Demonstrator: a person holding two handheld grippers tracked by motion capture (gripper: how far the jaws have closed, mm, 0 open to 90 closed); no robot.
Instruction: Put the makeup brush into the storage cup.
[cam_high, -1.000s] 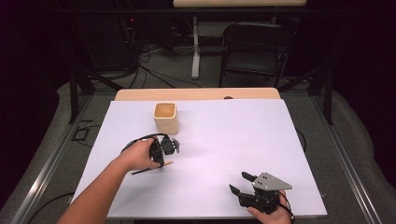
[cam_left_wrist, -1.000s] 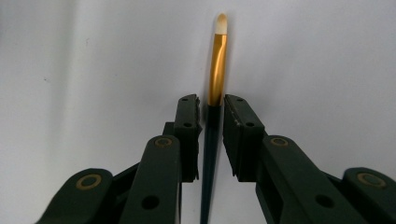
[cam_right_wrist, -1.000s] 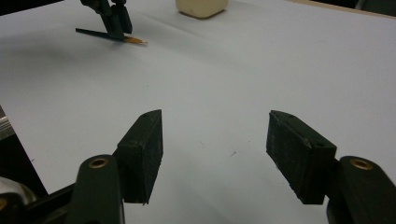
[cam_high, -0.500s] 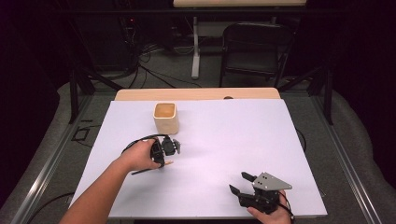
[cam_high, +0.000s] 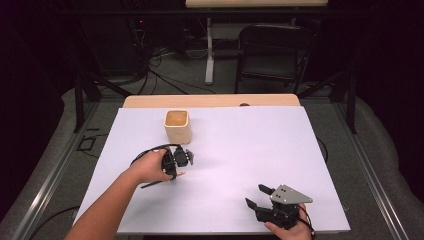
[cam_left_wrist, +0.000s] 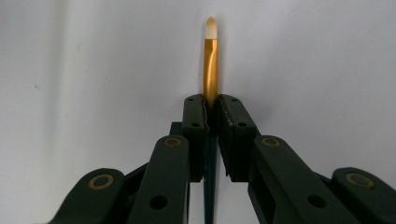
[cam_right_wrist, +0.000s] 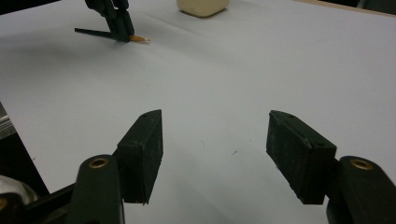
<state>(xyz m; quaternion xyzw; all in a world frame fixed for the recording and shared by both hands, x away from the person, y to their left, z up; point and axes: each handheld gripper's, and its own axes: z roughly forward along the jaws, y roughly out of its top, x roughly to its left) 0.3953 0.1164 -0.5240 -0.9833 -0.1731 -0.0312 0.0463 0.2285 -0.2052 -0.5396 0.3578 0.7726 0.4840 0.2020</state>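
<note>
- Left gripper (cam_left_wrist: 211, 109): the two black jaws are pressed onto a slender paintbrush (cam_left_wrist: 210, 65) with a dark handle, gold metal ferrule and pale bristle tip; they have just been closing, with the brush between them. The handle runs back between the jaws, and the ferrule and tip project beyond them.
- Position: in the high view the left gripper (cam_high: 176, 167) stands over the white table sheet (cam_high: 240, 150), in front of the cream square-mouthed cup (cam_high: 177, 126) and apart from it. The brush appears to lie flat on the sheet or just above it; contact cannot be told.
- Right gripper (cam_right_wrist: 217, 156): jaws spread wide with nothing between them, near the front edge of the sheet, well apart from the brush (cam_right_wrist: 133, 37).
- Risk 1: the grip sits near the ferrule, with the long handle trailing behind. On lifting, the brush may pivot or droop in the pads.
- Risk 2: the round, thin handle offers little contact, so a quick swing could let it slip out.
- Risk 3: a tilted brush could strike the cup's rim and tip the cup.
- Writing: no brand, label or lettering is legible on any item.
</note>
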